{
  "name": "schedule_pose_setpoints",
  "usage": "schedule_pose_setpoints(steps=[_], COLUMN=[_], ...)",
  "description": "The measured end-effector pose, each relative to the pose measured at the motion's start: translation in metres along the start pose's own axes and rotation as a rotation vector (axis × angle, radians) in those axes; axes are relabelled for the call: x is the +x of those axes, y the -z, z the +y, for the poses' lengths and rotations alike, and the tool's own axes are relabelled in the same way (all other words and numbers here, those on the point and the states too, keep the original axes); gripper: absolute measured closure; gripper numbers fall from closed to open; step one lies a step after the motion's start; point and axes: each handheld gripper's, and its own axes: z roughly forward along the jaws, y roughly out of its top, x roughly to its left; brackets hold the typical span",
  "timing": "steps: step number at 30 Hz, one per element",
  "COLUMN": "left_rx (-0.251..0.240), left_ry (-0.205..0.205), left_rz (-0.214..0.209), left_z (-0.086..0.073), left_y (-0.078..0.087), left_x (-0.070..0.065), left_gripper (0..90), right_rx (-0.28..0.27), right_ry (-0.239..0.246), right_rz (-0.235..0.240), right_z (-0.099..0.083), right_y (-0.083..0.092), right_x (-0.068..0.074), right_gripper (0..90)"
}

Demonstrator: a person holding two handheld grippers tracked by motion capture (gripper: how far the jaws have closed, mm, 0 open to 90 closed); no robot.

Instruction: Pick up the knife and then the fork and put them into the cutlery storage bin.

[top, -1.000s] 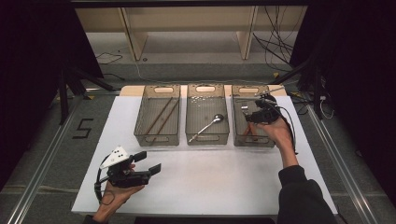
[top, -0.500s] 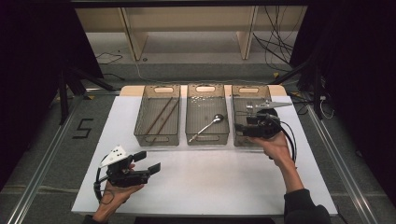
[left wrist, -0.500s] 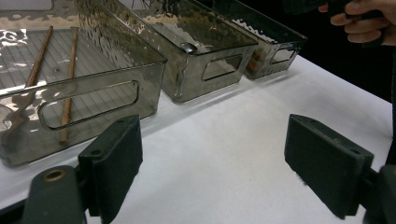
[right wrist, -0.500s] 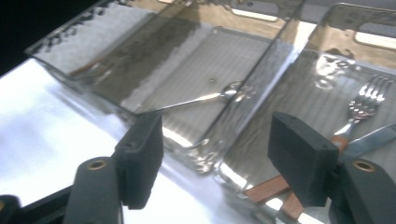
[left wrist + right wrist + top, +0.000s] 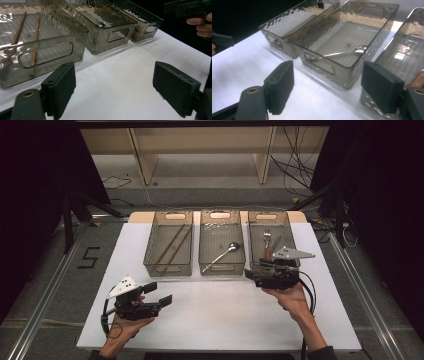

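Your right gripper (image 5: 252,274) has pulled back from the right bin (image 5: 289,231) toward you, jaws wide and empty; fork (image 5: 267,238) lies inside that bin, so a drop looks done; your left gripper (image 5: 159,293) waits wide open, unmoved.

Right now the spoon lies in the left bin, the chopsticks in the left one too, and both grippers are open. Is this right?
Not quite: the spoon lies in the middle bin, as the high view shows. The chopsticks are in the left bin, and both grippers, left and right, are open.
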Motion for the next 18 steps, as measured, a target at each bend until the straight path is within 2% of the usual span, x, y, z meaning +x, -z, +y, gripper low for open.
schedule_pose_setpoints(steps=[6,15,18], left_rx=[0.009,0.006,0.005], left_ry=[-0.008,-0.012,-0.013], left_rz=[-0.002,-0.001,-0.004], left_z=[0.001,0.000,0.000], left_y=[-0.002,0.000,0.000], left_x=[-0.002,-0.002,-0.002], left_gripper=[18.1,18.1,18.1], right_rx=[-0.028,-0.064,-0.077], right_ry=[0.011,0.013,-0.001], right_rz=[0.027,0.042,0.045], right_z=[-0.011,-0.028,-0.035], right_y=[0.003,0.014,0.017], right_x=[0.007,0.015,0.016], right_gripper=[24.9,22.7,22.7])
